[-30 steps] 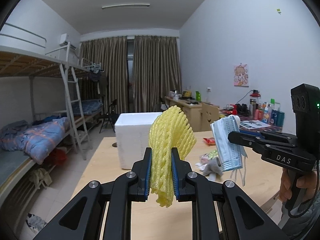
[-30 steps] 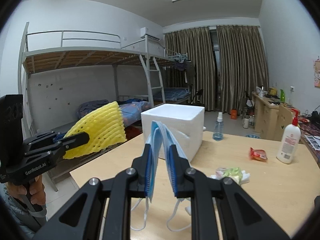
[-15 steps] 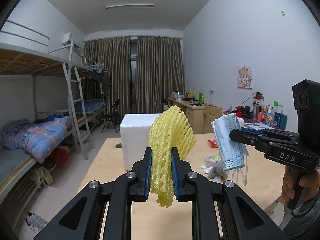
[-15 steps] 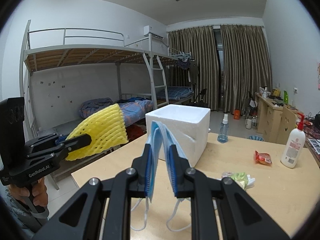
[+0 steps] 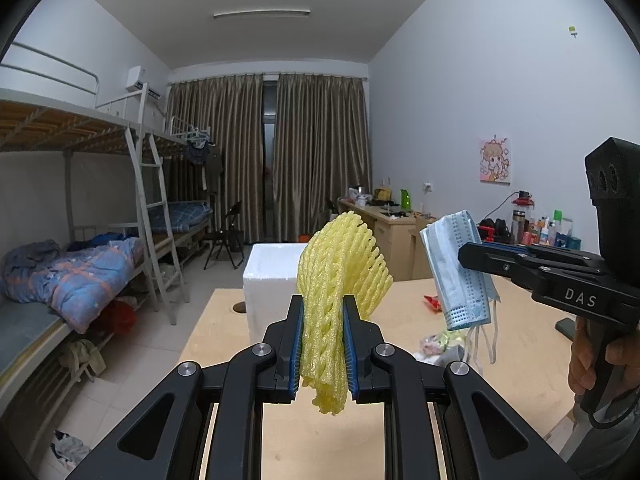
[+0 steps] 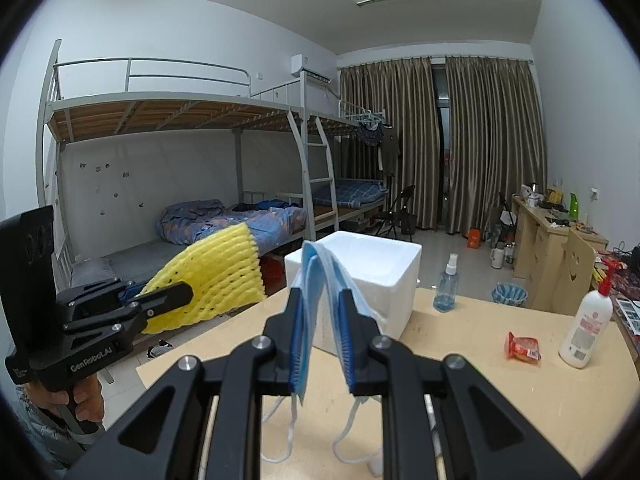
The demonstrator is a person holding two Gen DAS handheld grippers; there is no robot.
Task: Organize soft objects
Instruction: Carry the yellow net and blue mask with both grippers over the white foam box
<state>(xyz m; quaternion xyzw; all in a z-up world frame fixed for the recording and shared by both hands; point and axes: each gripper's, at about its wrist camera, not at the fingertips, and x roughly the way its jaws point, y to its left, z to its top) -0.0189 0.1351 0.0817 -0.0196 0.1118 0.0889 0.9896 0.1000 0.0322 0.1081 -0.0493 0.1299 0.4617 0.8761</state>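
My left gripper is shut on a yellow foam fruit net, which fans out above the pads and hangs a little below them. In the right wrist view the same net sticks out of the left gripper at the left. My right gripper is shut on a folded pale blue face mask, its white ear loops dangling under the fingers. The left wrist view shows that mask in the right gripper. Both are held in the air over the wooden table, in front of an open white foam box.
On the table stand a white pump bottle and a blue spray bottle, with a red snack packet between them. A small heap of soft items lies under the mask. Bunk beds line the left wall.
Both grippers have risen a little and drawn back from the foam box, which now looks lower and smaller. The net and the mask stay gripped.
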